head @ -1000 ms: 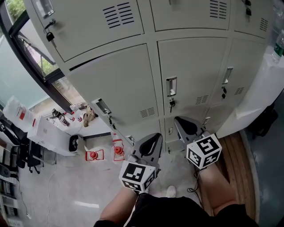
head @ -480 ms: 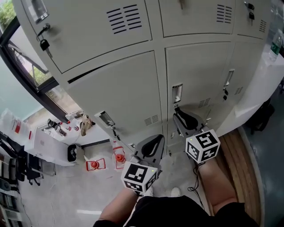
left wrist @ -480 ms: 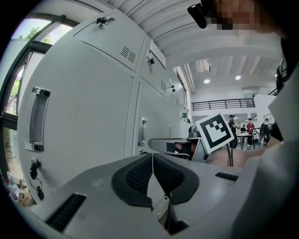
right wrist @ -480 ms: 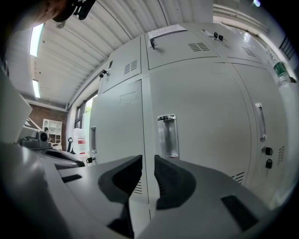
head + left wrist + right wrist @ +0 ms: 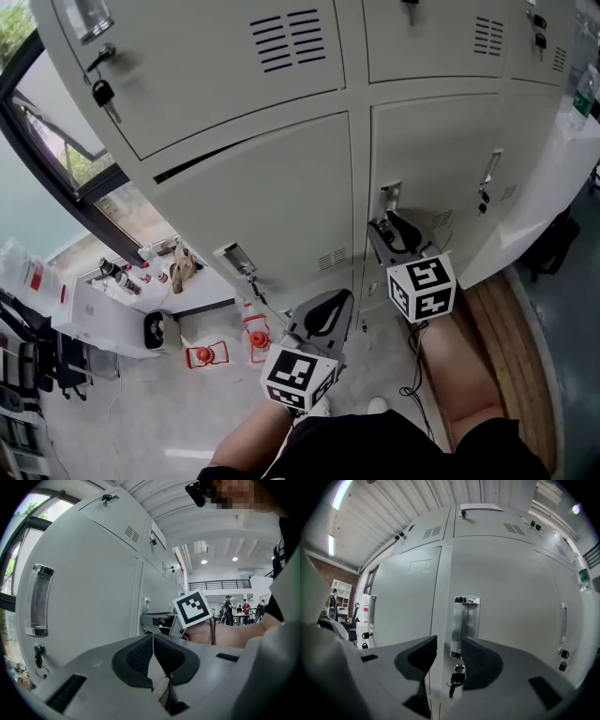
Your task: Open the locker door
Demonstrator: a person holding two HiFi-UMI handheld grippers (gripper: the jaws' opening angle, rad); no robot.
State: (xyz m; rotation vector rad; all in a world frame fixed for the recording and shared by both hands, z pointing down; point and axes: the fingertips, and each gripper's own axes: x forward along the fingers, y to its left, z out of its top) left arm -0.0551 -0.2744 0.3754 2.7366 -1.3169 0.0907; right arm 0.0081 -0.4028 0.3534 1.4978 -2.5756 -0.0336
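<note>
Lockers [image 5: 244, 187] everywhere, a pale grey bank of them fills the background, with a window [image 5: 56, 178] off at the far left and a light floor [image 5: 112, 412] below it. Down there sits a low white tabletop [image 5: 89, 314] with a few small bottles on it, and two small red things [image 5: 204, 354] lie on the floor just beside it. Top left, a bunch of keys [image 5: 101, 92] hangs from a lock.

Moving right, the left tool [image 5: 325, 309] hangs low in front of the left column of lockers. It's clenched on itself, and its own view shows the two pads pressed flat together. It's clear of the doors.

Next over, the right tool [image 5: 449, 641] points roughly level at the middle column. Its jaws have just been opening and now stand released, well apart. In the right gripper view the handle [image 5: 465, 620] of the locker door [image 5: 511, 602] lines up in the gap between them, with a key [image 5: 457, 679] dangling from the lock right under it. The pads aren't pressing on the handle, and honestly I can't tell if the tips have reached it or sit just short. The locker door itself is shut, flush with its neighbours.

Further right, the next door has its own handle [image 5: 491, 167], and a strip of wooden flooring [image 5: 511, 319] runs along the right edge.
</note>
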